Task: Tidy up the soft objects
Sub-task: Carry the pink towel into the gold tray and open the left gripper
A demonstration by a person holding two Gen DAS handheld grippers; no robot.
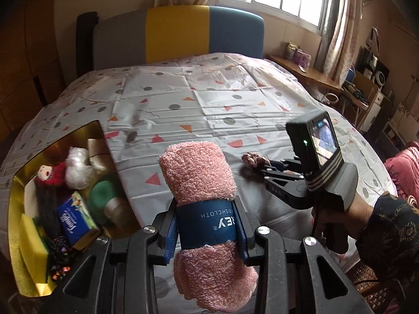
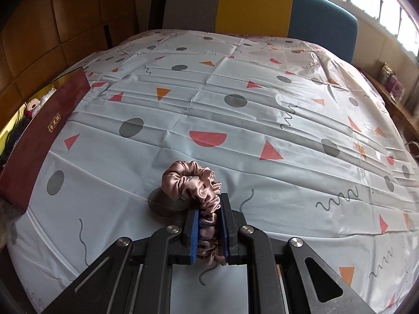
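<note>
My left gripper (image 1: 207,206) is shut on a rolled pink dishcloth (image 1: 199,175) with a blue paper band, held upright above the patterned tablecloth (image 1: 209,104). To its left stands the open gold-lined box (image 1: 15,209) with soft items inside: a red-and-white doll (image 1: 49,174), a green ball (image 1: 100,192), a tissue pack (image 1: 74,218), a yellow sponge (image 1: 28,235). My right gripper (image 2: 208,204) is shut on a pink satin scrunchie (image 2: 192,180) just above the cloth; it also shows in the left wrist view (image 1: 262,167). The box's dark red wall (image 2: 44,136) is at far left.
A grey, yellow and blue chair back (image 1: 178,31) stands behind the table. A wooden shelf with jars (image 1: 298,55) runs along the right wall under the window. A red cushion (image 1: 403,172) lies at right.
</note>
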